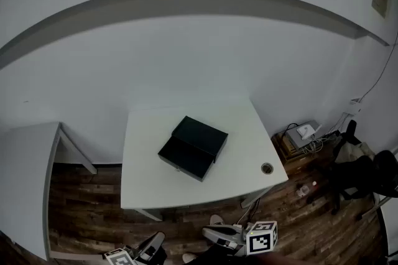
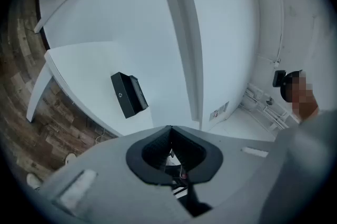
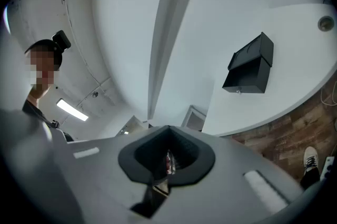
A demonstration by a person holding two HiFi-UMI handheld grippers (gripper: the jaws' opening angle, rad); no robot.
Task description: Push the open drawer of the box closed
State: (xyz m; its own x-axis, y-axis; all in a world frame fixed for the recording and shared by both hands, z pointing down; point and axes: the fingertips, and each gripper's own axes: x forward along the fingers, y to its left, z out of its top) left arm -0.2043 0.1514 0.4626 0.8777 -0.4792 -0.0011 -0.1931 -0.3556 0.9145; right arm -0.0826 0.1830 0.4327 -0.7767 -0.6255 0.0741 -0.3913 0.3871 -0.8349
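Note:
A black box (image 1: pixel 200 135) lies in the middle of the white table (image 1: pixel 149 186), its drawer (image 1: pixel 184 160) pulled out toward the table's front edge. The same box appears small and far off in the left gripper view (image 2: pixel 128 94) and in the right gripper view (image 3: pixel 250 67), where the drawer (image 3: pixel 246 81) shows a small knob. Both grippers hang low, in front of the table and well short of the box. My left gripper (image 1: pixel 159 237) (image 2: pixel 169 129) is shut with nothing in it. My right gripper (image 1: pixel 209 232) (image 3: pixel 168 129) is also shut and holds nothing.
A round cable hole (image 1: pixel 267 168) sits near the table's front right corner. A second white table (image 1: pixel 28 164) stands to the left. Cables and a small white device (image 1: pixel 305 132) lie on the wood floor at right, beside a black chair (image 1: pixel 364 175).

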